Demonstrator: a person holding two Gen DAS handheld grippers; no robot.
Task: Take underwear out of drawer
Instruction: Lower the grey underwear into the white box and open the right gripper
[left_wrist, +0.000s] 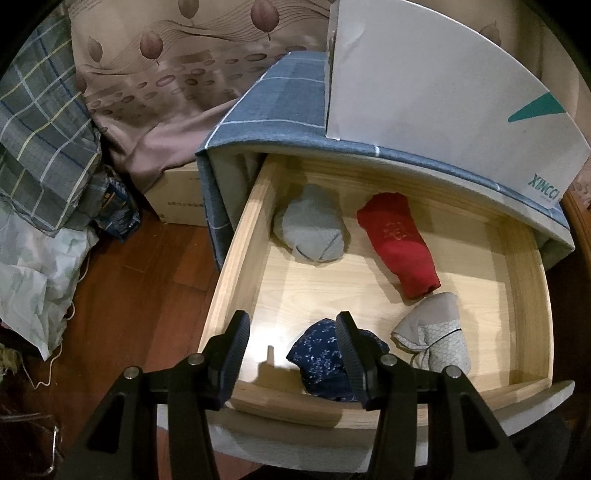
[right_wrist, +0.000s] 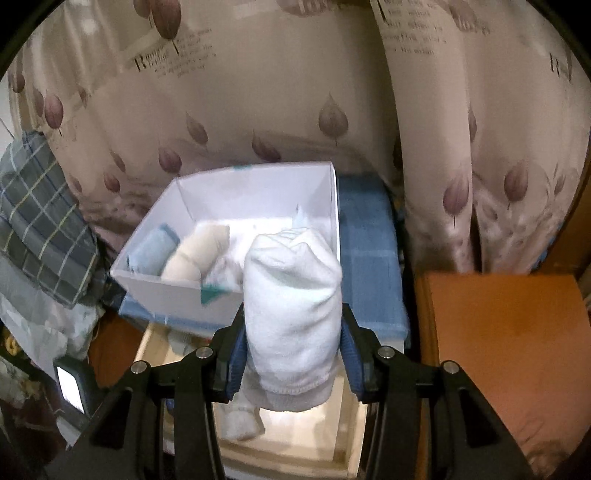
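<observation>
The wooden drawer (left_wrist: 236, 254) stands pulled out. In it lie a grey roll (left_wrist: 314, 225), a red roll (left_wrist: 399, 243), a grey-and-white patterned roll (left_wrist: 436, 332) and a navy floral roll (left_wrist: 321, 354). My left gripper (left_wrist: 293, 350) hovers open over the drawer's front left, its right finger above the navy roll, nothing between the pads. My right gripper (right_wrist: 293, 354) is shut on a white rolled underwear (right_wrist: 291, 302), held up above the drawer and in front of the white box (right_wrist: 177, 291).
The white box on the blue checked cabinet top (right_wrist: 369, 240) holds a blue roll (right_wrist: 153, 251) and a beige roll (right_wrist: 199, 251). An orange-brown surface (right_wrist: 509, 332) lies right. Leaf-print curtains (right_wrist: 258, 110), a plaid cloth (left_wrist: 40, 140), a cardboard box (left_wrist: 177, 199) and wood floor (left_wrist: 147, 295) surround the cabinet.
</observation>
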